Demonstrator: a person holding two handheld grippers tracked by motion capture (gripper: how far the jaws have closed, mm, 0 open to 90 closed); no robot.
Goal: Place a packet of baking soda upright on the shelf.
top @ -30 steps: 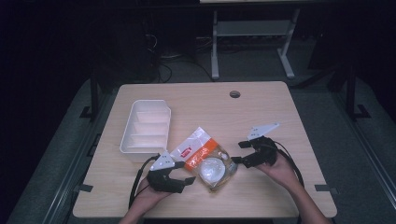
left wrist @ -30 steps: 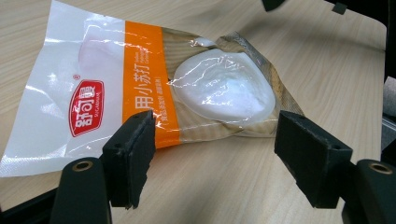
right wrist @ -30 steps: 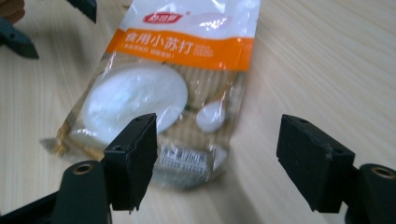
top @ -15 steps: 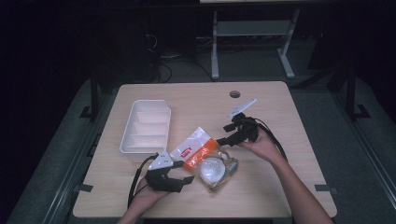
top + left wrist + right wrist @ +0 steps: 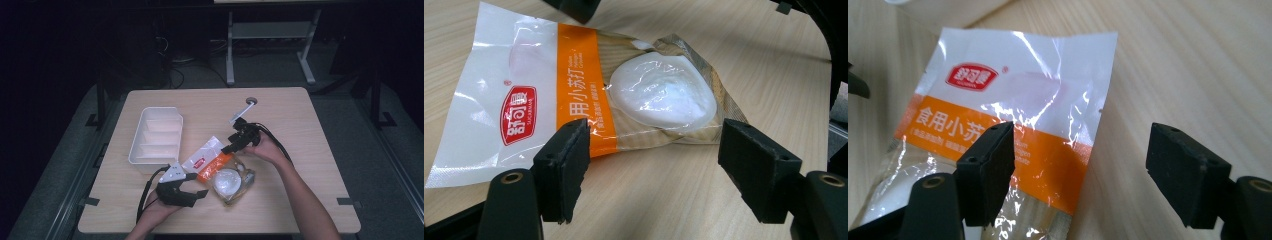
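**Both grippers open around the soda packet**

Seen from the high view, the packet (image 5: pixel 218 167) lies flat on the table (image 5: pixel 310 150) near its centre, its long axis running from about ten o'clock (white end) to four o'clock (clear end holding the white powder lump). The left gripper (image 5: pixel 192 187) sits at the packet's eight o'clock, just beside the clear end; the right gripper (image 5: pixel 231 145) hovers at its one o'clock, over the white-and-orange end. A white tray (image 5: pixel 142 150) stands apart at nine o'clock.

Along the left gripper view, the jaws stand spread wide with nothing between them, and the packet (image 5: pixel 589 100) lies at twelve o'clock just ahead, the powder bulge between the jaw lines.

Along the right gripper view, the jaws are likewise spread and empty; the packet (image 5: pixel 1023 105) lies from eleven o'clock downward, its right edge falling between the jaws. That gripper looks nearer to a bite, probably on the flat printed end.
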